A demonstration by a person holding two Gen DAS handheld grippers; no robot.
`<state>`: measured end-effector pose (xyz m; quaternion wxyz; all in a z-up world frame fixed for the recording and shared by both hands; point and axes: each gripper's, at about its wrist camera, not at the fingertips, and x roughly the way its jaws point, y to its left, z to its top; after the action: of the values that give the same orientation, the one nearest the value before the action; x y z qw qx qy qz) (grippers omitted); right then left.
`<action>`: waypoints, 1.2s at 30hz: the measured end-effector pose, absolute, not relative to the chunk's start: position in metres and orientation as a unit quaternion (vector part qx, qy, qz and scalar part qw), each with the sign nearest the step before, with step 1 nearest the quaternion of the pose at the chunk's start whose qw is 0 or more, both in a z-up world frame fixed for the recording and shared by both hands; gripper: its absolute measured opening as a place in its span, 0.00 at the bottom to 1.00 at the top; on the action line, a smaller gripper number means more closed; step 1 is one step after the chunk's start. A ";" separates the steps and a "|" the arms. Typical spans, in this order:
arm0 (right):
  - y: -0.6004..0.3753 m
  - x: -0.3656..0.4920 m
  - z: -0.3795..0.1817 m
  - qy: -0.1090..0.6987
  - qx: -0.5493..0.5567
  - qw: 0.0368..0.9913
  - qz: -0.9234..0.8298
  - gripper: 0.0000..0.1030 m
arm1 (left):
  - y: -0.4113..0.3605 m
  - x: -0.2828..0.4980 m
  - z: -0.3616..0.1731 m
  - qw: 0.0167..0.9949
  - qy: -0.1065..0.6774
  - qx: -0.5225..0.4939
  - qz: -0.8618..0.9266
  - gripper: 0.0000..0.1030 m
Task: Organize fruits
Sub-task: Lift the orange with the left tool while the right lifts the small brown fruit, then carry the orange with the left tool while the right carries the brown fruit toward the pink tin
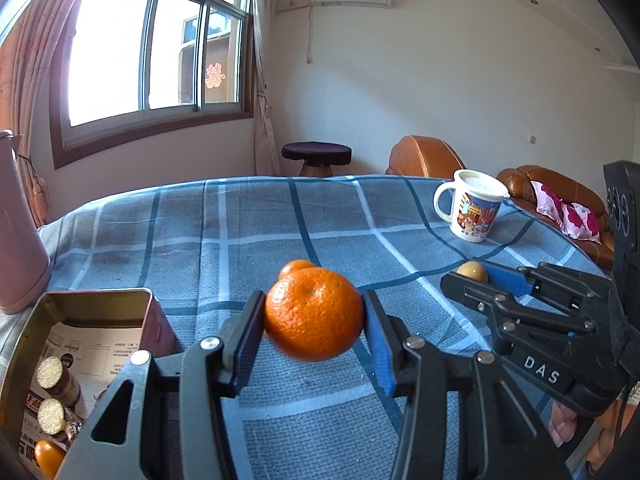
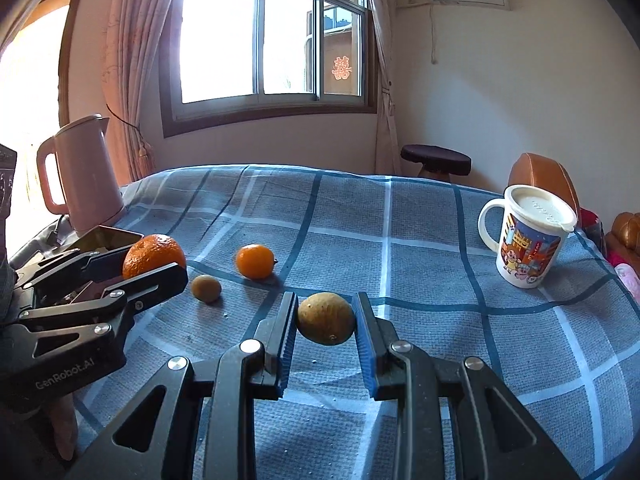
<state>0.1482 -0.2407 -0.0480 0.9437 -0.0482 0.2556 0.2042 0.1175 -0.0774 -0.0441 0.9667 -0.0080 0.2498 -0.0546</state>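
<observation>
Left gripper [image 1: 314, 320]: nearest in the left wrist view, jaws pinching an orange [image 1: 314, 314] between the blue pads, held clear above the cloth.
Right gripper [image 2: 325, 320]: nearest in the right wrist view, jaws clamped on a brown fruit [image 2: 326, 318], lifted off the cloth.
Tin [image 1: 24, 344]: open metal box at the left gripper's near left; inside lie printed paper, two cut rolls and part of another orange fruit [image 1: 48, 456].
Cloth [image 2: 400, 248]: blue plaid, covering the table under both grippers.
Second brown fruit [image 2: 206, 288]: small, on the cloth just beyond the left gripper, apart from the others.
Small orange [image 2: 255, 261]: on the cloth a little farther back, near the second brown fruit but not touching it.
Mug [image 2: 528, 236]: white, cartoon print, lid on, upright on the cloth to the far right.
Kettle [image 2: 86, 172]: pink, upright at the far left edge of the table, behind the tin.
Stool [image 2: 436, 160]: dark round seat beyond the table.
Window [image 2: 272, 40]: bright, on the back wall, curtains at both sides.
</observation>
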 end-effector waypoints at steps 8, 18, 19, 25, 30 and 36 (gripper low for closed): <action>-0.236 0.134 -0.046 0.239 -0.046 0.947 0.209 0.29 | -0.076 0.109 -0.042 0.969 0.242 -0.005 -0.052 0.48; -0.228 0.120 -0.044 0.230 -0.045 0.947 0.220 0.29 | -0.075 0.098 -0.040 0.971 0.233 0.000 -0.055 0.48; -0.228 0.118 -0.044 0.229 -0.044 0.947 0.221 0.29 | -0.075 0.097 -0.040 0.971 0.232 0.000 -0.055 0.48; -0.224 0.113 -0.043 0.224 -0.044 0.948 0.224 0.29 | -0.072 0.091 -0.039 0.973 0.225 -0.003 -0.054 0.48; -0.222 0.110 -0.043 0.220 -0.044 0.948 0.226 0.29 | -0.068 0.085 -0.038 0.974 0.219 -0.005 -0.053 0.48; -0.221 0.108 -0.042 0.218 -0.045 0.947 0.230 0.29 | -0.064 0.078 -0.037 0.975 0.215 -0.001 -0.051 0.48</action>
<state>0.1076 -0.2207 -0.0423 0.9473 -0.0447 0.2183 0.2303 0.0781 -0.0643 -0.0367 0.9753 -0.0008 0.2146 -0.0514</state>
